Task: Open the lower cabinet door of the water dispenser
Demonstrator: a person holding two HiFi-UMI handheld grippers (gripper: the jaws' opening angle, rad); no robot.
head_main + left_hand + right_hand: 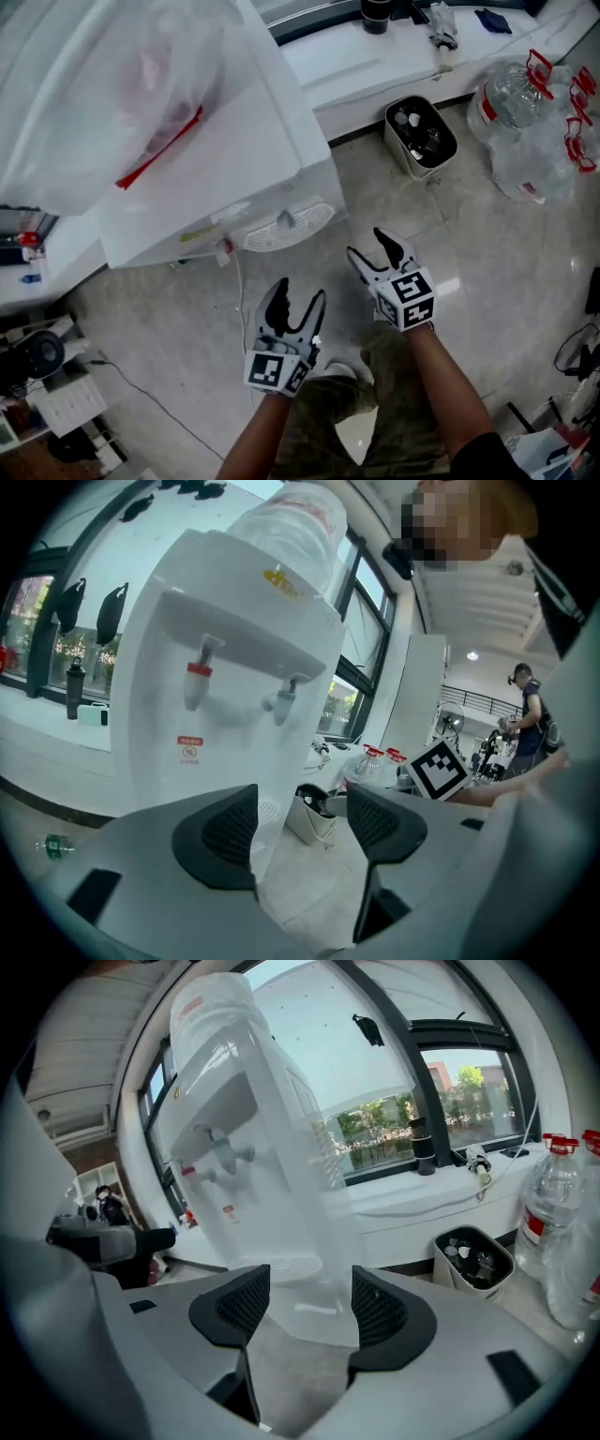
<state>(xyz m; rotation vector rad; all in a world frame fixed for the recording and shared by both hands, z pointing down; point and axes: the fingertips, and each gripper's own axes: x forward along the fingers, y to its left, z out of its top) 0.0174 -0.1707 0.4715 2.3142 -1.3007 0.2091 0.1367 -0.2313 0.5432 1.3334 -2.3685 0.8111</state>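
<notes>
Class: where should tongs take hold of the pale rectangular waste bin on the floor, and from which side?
The pale rectangular waste bin stands upright with its top open. Probably best: come from above and pinch a long side's thin rim, one jaw inside, one outside.

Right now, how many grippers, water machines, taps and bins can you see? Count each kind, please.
Grippers: 2, the left gripper and the right gripper, both open and empty
Water dispenser: 1
Taps: 2, a red tap and a blue tap
Bin: 1
Total: 6
</notes>
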